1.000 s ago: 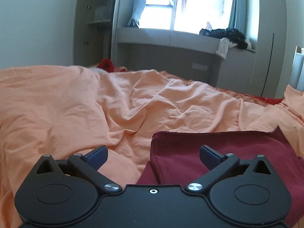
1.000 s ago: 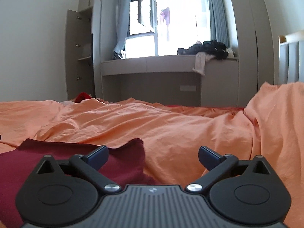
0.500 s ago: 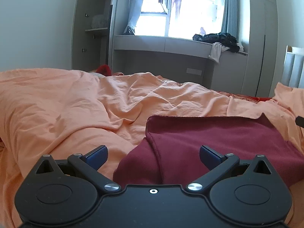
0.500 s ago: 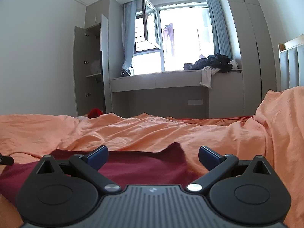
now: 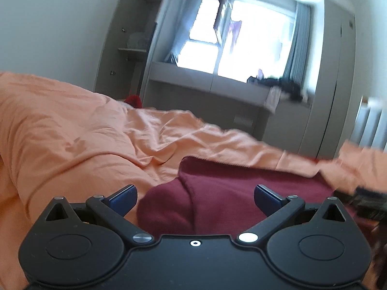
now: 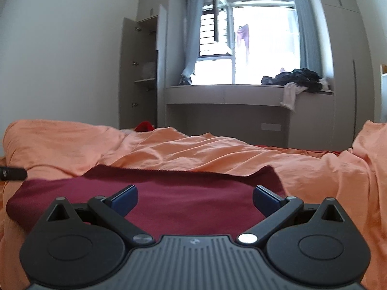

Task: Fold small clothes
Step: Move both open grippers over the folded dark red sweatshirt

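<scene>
Dark red knit garment [image 6: 183, 193] on rumpled orange bed cover [image 6: 193, 152].
We hold left gripper [image 5: 195, 195] and right gripper [image 6: 195, 197] wide, empty; closing could snag cover.

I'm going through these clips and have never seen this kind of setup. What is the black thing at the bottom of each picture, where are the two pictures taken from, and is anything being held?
There is no robot arm here. A person holds a hand-held claw in each hand, and each claw carries a wide-angle camera looking forward along its two blue-tipped fingers. The black body at the bottom of each picture is that tool.

One picture comes from the left claw, the other from the right claw. Both claws are open and hold nothing.

In front of them a dark red knitted garment lies on a rumpled orange bedsheet. In the left view its near left part looks folded over in a thick roll. That view is tilted and blurred.

Behind the bed are a bright window and a grey window bench with a pile of dark clothes.
</scene>
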A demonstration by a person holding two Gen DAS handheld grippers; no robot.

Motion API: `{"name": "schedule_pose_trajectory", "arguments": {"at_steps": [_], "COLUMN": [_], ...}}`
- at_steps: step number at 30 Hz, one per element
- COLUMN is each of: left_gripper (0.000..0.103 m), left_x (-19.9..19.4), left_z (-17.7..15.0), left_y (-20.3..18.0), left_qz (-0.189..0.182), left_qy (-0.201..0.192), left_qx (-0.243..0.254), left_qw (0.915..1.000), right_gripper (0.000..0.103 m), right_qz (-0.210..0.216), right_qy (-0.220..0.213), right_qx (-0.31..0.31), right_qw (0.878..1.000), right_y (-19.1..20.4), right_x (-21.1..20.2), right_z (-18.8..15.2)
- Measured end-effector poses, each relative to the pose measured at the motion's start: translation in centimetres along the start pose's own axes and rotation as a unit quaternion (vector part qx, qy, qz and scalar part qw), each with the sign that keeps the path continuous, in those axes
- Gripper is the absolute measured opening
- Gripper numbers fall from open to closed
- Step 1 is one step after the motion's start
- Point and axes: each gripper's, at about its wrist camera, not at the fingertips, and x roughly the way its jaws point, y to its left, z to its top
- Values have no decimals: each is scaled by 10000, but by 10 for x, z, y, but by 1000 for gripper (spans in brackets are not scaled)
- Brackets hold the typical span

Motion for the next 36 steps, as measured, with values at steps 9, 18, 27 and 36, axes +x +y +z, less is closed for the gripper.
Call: {"name": "schedule_pose_trajectory", "arguments": {"at_steps": [9, 18, 27, 36], "left_gripper": [103, 102, 102, 103], "left_x": [-23, -36, -15, -6], "left_z": [-37, -52, -61, -62], "left_y": [-11, -2, 7, 0], "left_qz": [-550, -784, -751, -892], "left_qy": [-148, -291, 343, 455], "left_qx": [-430, -1204, -1711, -1520], "left_qw": [9975, 9892, 9818, 9833], "right_gripper": [103, 103, 103, 103], "right_qz": [-299, -323, -214, -519], "right_qy": [-78, -102, 263, 4], "right_qx": [-352, -331, -653, -534], "right_qw": [9989, 9989, 9973, 9972], "right_y": [7, 7, 23, 33], "right_x": [4, 10, 13, 3], "right_z": [-10, -15, -28, -54]}}
